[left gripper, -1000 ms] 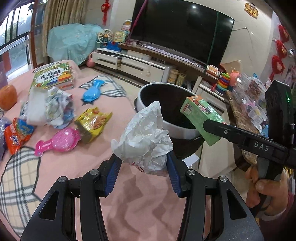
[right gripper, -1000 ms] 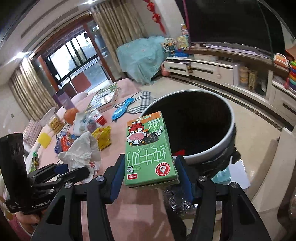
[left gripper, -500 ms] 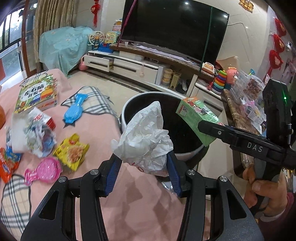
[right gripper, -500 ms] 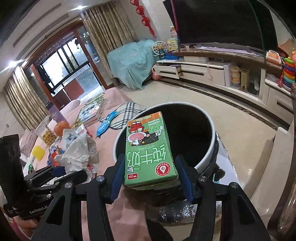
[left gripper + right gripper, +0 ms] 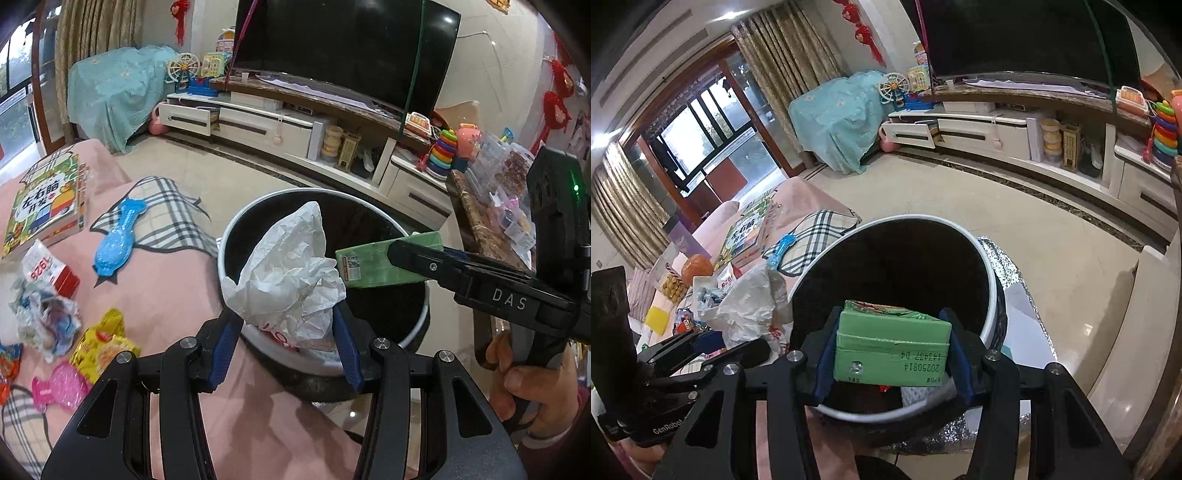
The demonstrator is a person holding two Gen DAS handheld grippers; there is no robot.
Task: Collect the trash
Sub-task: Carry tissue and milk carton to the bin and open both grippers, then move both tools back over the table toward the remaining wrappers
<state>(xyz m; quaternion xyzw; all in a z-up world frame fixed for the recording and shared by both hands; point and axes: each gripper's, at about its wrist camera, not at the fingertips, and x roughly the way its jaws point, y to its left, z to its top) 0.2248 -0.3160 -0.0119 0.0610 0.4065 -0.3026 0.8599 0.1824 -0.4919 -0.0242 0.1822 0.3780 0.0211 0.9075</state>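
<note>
My left gripper (image 5: 288, 325) is shut on a crumpled white plastic bag (image 5: 291, 280) and holds it over the near rim of a black trash bin (image 5: 424, 314) with a white rim. My right gripper (image 5: 892, 347) is shut on a green milk carton (image 5: 890, 350), tipped forward over the bin's mouth (image 5: 991, 295). The carton (image 5: 388, 262) and right gripper also show in the left wrist view. The bag (image 5: 753, 306) and left gripper show at left in the right wrist view.
On the pink cloth lie a yellow snack wrapper (image 5: 103, 343), crumpled paper (image 5: 44, 317), a blue toy (image 5: 114, 243), a pink toy (image 5: 59, 384) and a book (image 5: 44, 203). A TV cabinet (image 5: 295, 125) stands beyond the bin. A side table with jars (image 5: 491, 210) is at right.
Both grippers have moved forward over the bin. The carton has tipped from upright to lying forward, its bottom now facing the right wrist camera. The bag stays gripped.
</note>
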